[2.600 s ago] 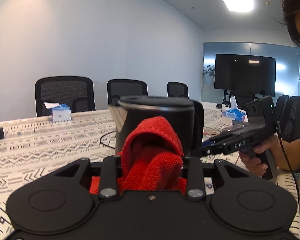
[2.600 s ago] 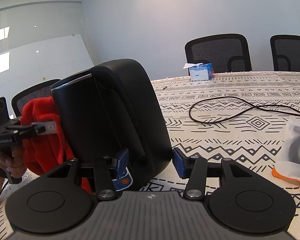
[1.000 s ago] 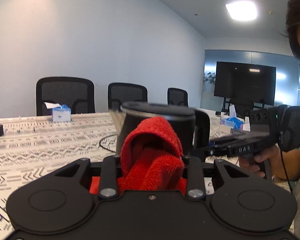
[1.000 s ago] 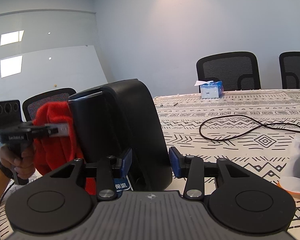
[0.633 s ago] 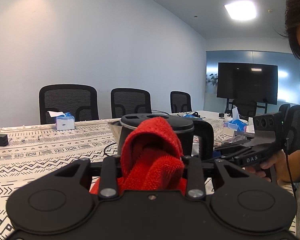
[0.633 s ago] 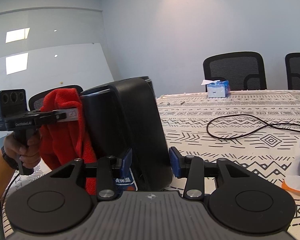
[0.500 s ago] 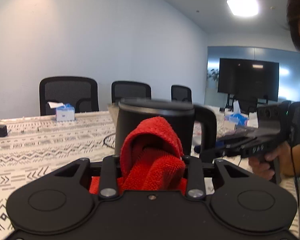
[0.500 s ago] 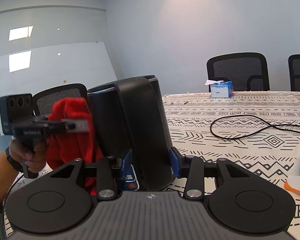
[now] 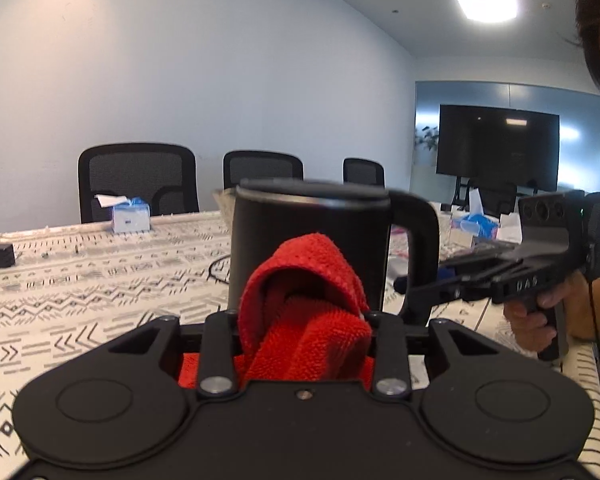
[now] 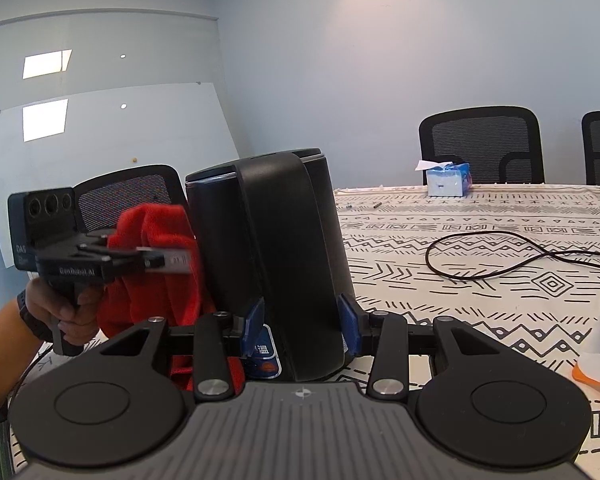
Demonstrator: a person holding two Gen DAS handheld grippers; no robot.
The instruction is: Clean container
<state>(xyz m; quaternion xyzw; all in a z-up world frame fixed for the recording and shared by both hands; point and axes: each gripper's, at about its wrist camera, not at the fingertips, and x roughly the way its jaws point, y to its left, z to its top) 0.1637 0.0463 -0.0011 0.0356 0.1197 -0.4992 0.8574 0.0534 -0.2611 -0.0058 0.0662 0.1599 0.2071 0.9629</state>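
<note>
1. Kettle: the tall black cylindrical electric kettle [image 10: 268, 256], with a black lid and a looped black handle [image 9: 420, 248], is the container to be cleaned. It is upright, over the patterned black-and-cream tablecloth [image 10: 480, 264], near the table edge closest to the person; whether its base rests on the cloth cannot be told.
2. Right gripper [image 10: 300, 322]: its blue-padded jaws are clamped on the lower part of the kettle's handle, steadying the vessel. Compared with the views of a few seconds ago this grip is unchanged, but the kettle, tilted then, now stands nearly vertical.
3. Left gripper [image 9: 300, 320]: its jaws are closed on a bunched red terry cloth [image 9: 304, 304], pressed against the kettle's side wall opposite the person.
4. Change: half a second ago the red cloth sat higher, close under the lid rim; it now lies lower on the wall, about mid-height. A little before that, the lid top was visible past the cloth. The cloth has therefore been travelling up and down the same face.
5. Meaning for the task: wiping of the outer wall appears under way, with one face covered; the handle side and lid probably remain.
6. Surroundings: a black cable [image 10: 500, 252] and a blue tissue box [image 10: 446, 180] lie well apart toward the far edge, before black mesh office chairs [image 9: 138, 180].
</note>
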